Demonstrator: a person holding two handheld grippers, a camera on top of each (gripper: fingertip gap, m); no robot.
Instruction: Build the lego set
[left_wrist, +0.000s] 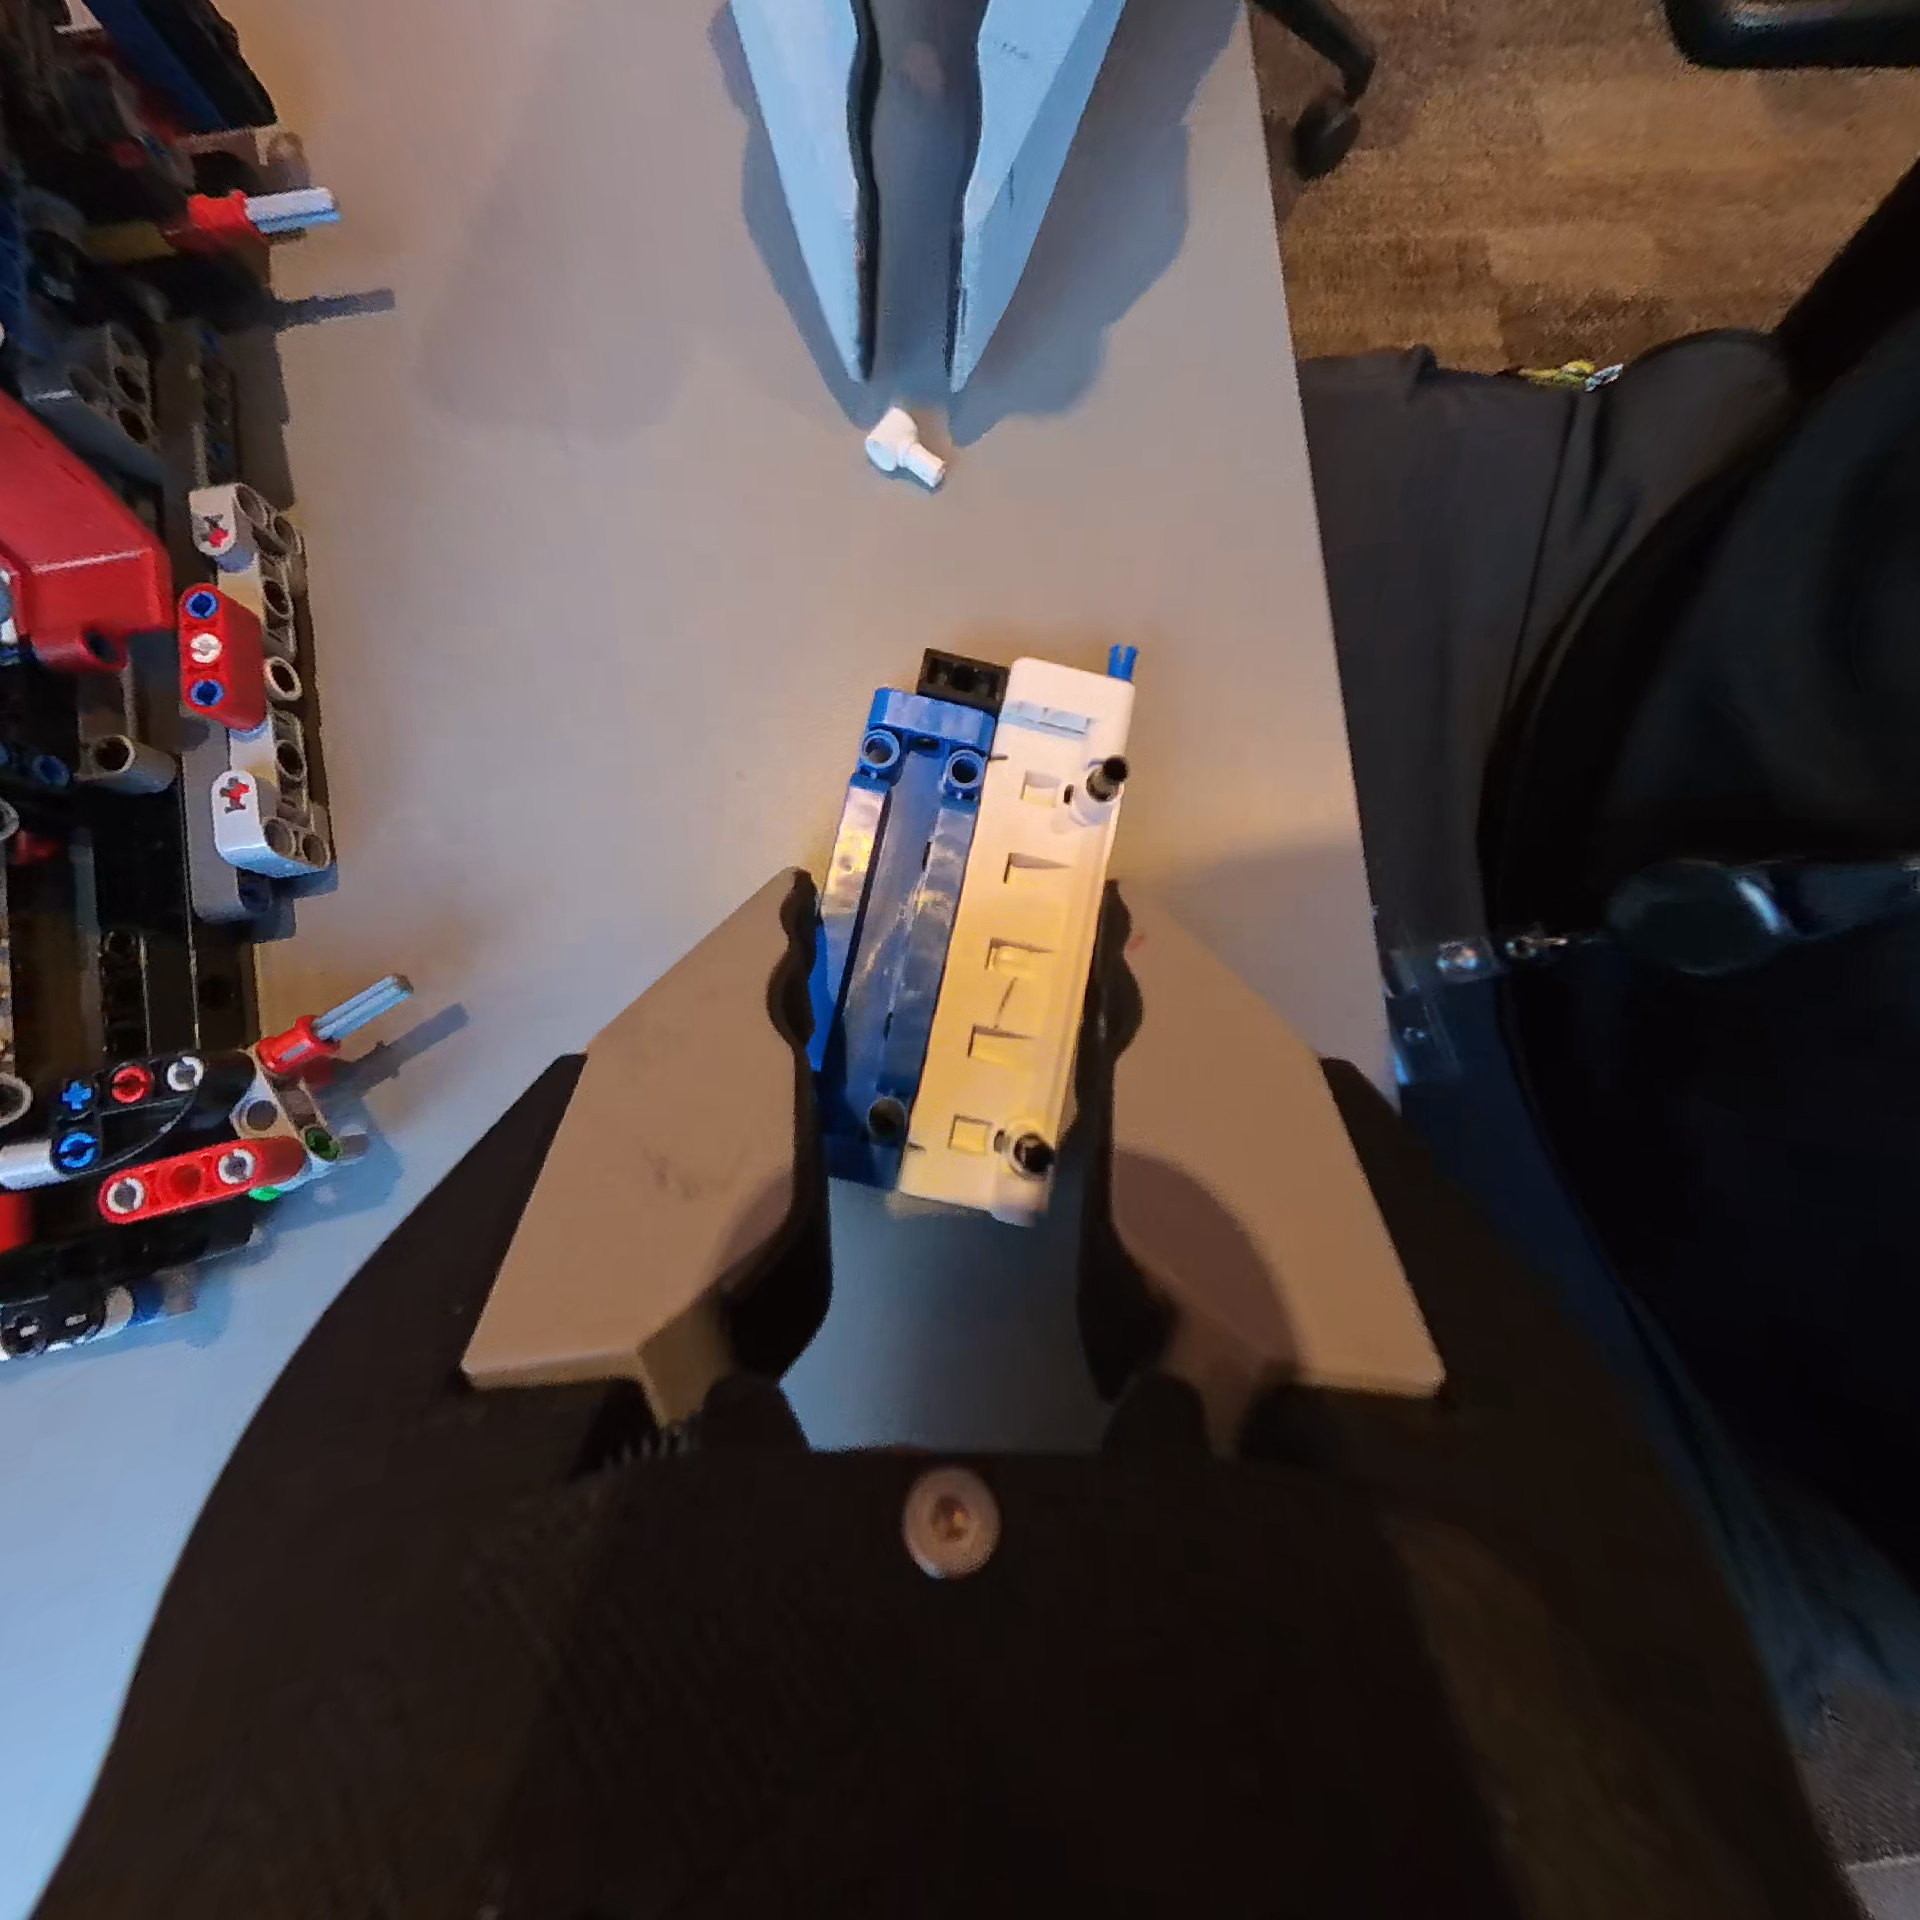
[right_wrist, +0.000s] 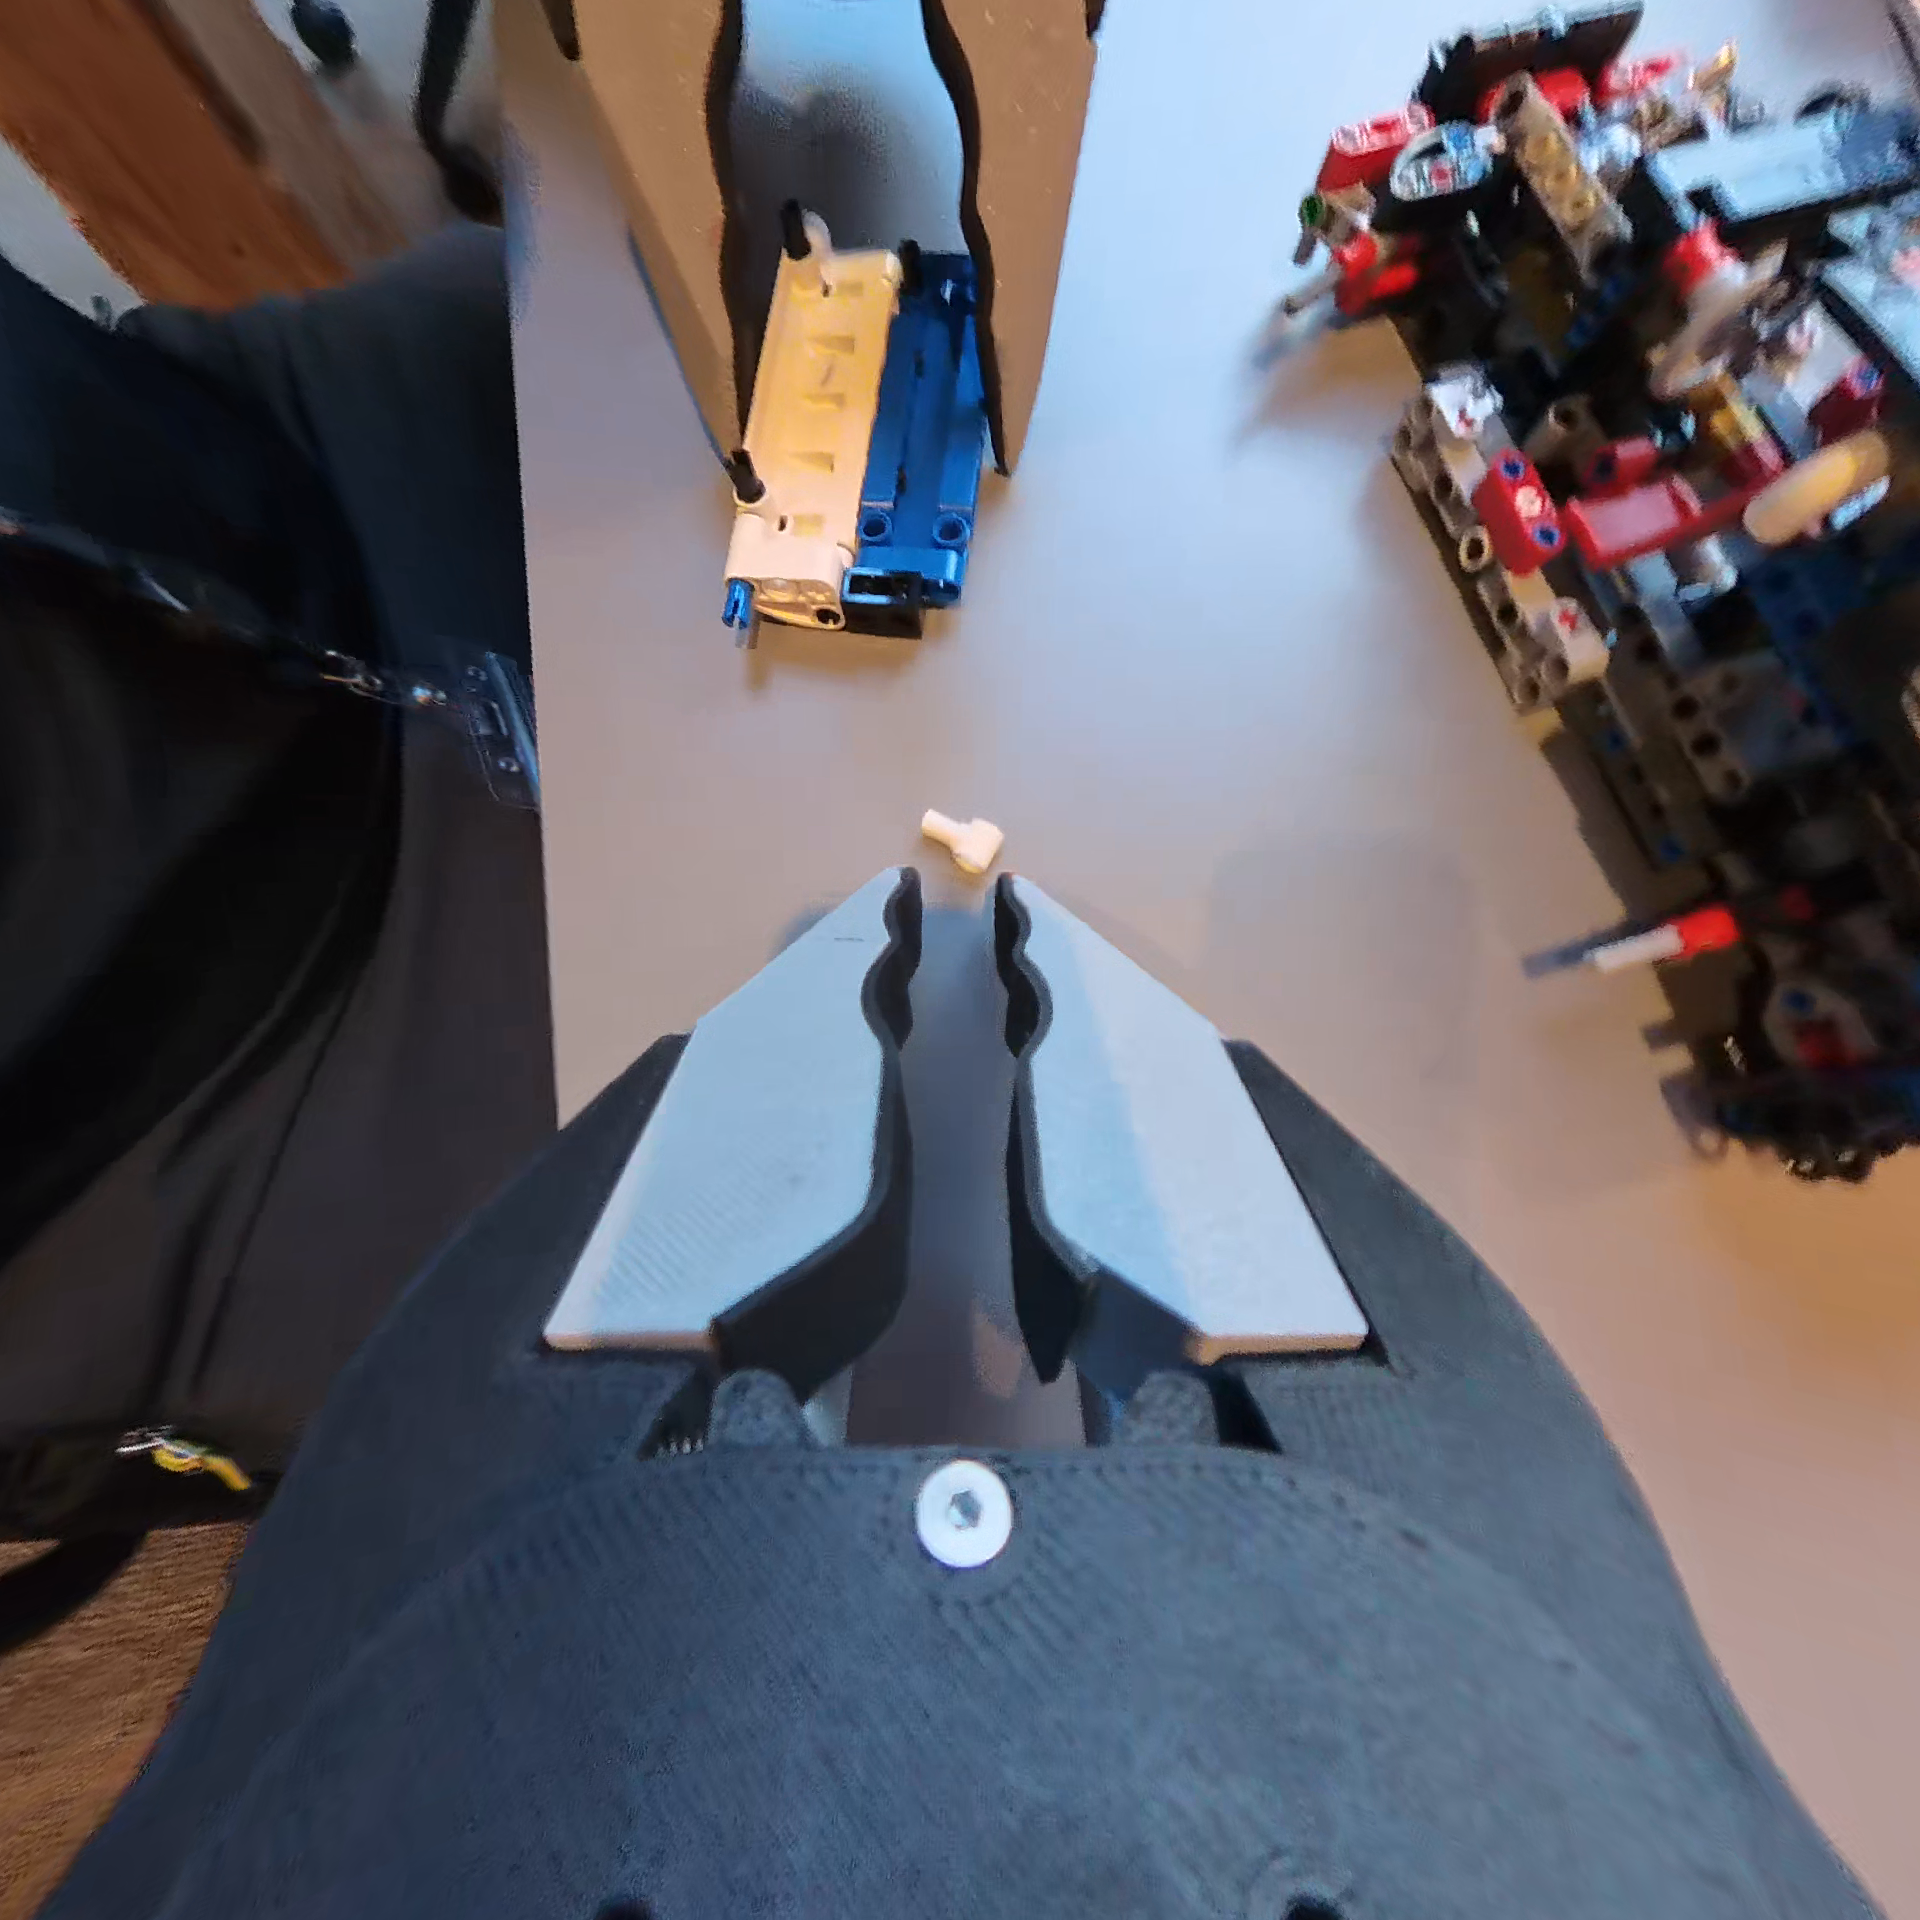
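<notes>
left tool (left_wrist: 951, 914) clamped on blue-and-white panel piece (left_wrist: 961, 935), piece resting on tabletop (left_wrist: 582, 582). right tool (right_wrist: 958, 883) unclenched, empty, small white connector (right_wrist: 962, 834) just ahead of tips. looks like pickup step; next: nudge forward, pinch connector. big build (right_wrist: 1662, 520) off right.
</notes>
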